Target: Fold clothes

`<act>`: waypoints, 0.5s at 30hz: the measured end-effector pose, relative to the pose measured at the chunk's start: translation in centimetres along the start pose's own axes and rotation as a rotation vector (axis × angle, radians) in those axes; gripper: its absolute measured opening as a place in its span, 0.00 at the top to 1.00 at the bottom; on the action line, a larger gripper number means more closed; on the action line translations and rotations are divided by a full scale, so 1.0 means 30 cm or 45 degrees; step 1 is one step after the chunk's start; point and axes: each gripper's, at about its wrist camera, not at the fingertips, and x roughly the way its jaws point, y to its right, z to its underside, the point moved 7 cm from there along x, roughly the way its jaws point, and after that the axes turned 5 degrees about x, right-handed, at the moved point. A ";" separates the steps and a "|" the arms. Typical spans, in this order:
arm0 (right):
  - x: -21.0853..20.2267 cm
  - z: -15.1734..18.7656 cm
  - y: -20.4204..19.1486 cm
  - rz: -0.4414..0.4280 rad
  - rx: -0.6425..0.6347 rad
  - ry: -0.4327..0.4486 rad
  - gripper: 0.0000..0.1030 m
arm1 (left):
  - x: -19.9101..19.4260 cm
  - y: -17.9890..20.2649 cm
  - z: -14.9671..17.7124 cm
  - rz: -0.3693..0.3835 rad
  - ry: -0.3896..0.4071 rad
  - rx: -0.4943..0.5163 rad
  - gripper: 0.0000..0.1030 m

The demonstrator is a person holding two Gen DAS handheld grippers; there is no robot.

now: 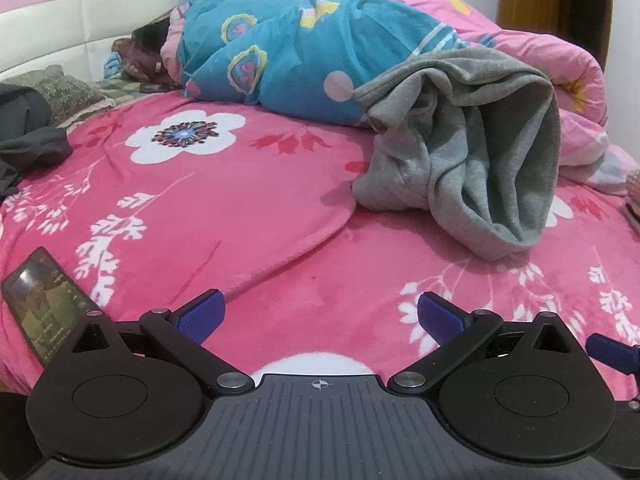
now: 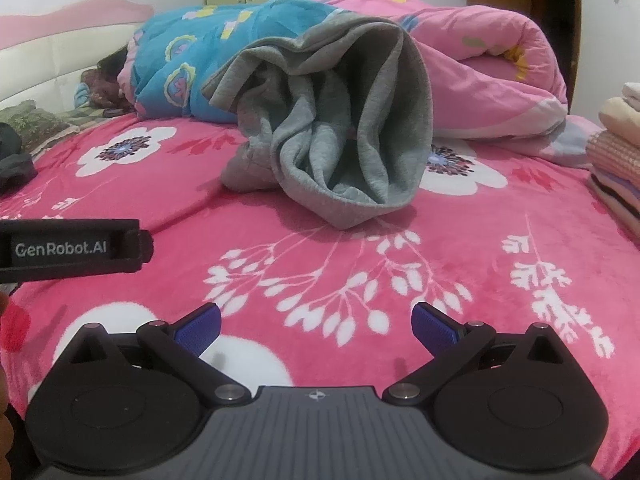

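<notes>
left hand-held gripper (image 1: 320, 316) spread, empty | right hand-held gripper (image 2: 316, 322) spread, empty | grey garment (image 2: 332, 128) crumpled mid-frame on bed (image 2: 460, 280) | risk: pinching blanket pile with cloth, or snagging one layer only

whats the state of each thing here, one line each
left tongs: open, empty, held above the bedspread
right tongs: open, empty, held above the bedspread
grey garment: crumpled in a heap, unfolded, leaning on the quilt
blue quilt: bunched up over a person lying down
pink quilt: rolled in a mound
phone: screen lit, lying on the bed
stack of clothes: folded, piled at the bed's right edge
</notes>
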 end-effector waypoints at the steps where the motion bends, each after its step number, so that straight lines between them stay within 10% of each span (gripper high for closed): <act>1: 0.000 0.000 0.000 0.003 0.000 0.000 0.00 | 0.001 -0.001 0.001 -0.003 0.000 0.002 0.00; 15: -0.011 -0.016 0.030 0.107 0.011 0.000 0.00 | -0.012 -0.018 -0.016 -0.044 0.028 0.040 0.00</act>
